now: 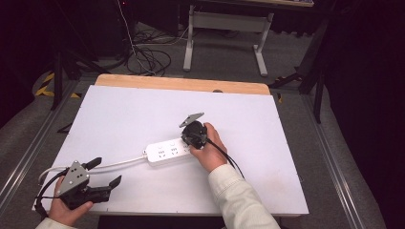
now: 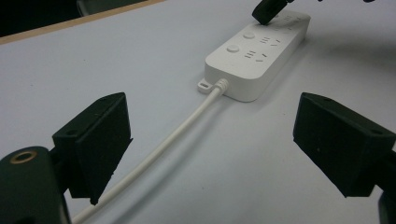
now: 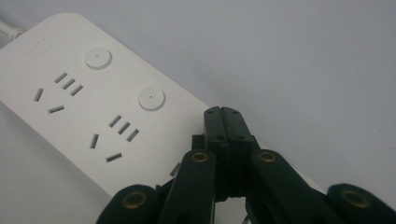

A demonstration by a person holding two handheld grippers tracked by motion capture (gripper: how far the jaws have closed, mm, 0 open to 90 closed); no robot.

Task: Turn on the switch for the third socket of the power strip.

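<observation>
A white power strip (image 1: 168, 151) is laid flat near the middle of the white table (image 1: 119, 114), with its white cord (image 1: 114, 165) run off toward the left edge, so that's pretty much where everything is happening. It's judged to be a light, rigid plastic block with a smooth, fairly slippery shell, so it'd probably be skated across the board if poked from the side instead of being pinned from above. The cord is judged soft and bendy, so not much control would be gained by tugging on it. If the strip had to be lifted, the long side walls would be the place to be squeezed, away from the round switch buttons (image 3: 151, 98) and the socket slots. The right gripper (image 3: 222, 122) is seen with its jaws pressed together and nothing caught between them, tips pointed down at the far end of the strip, right over or touching the top face just past the second button; actual contact can't be called for sure from these shots. In the high view that gripper (image 1: 193, 135) is held by a hand over the strip's right end. The left gripper (image 1: 106, 174) is parked well apart from the strip near the front left corner, jaws spread wide, with the cord passed between them and the strip lined up ahead.
</observation>
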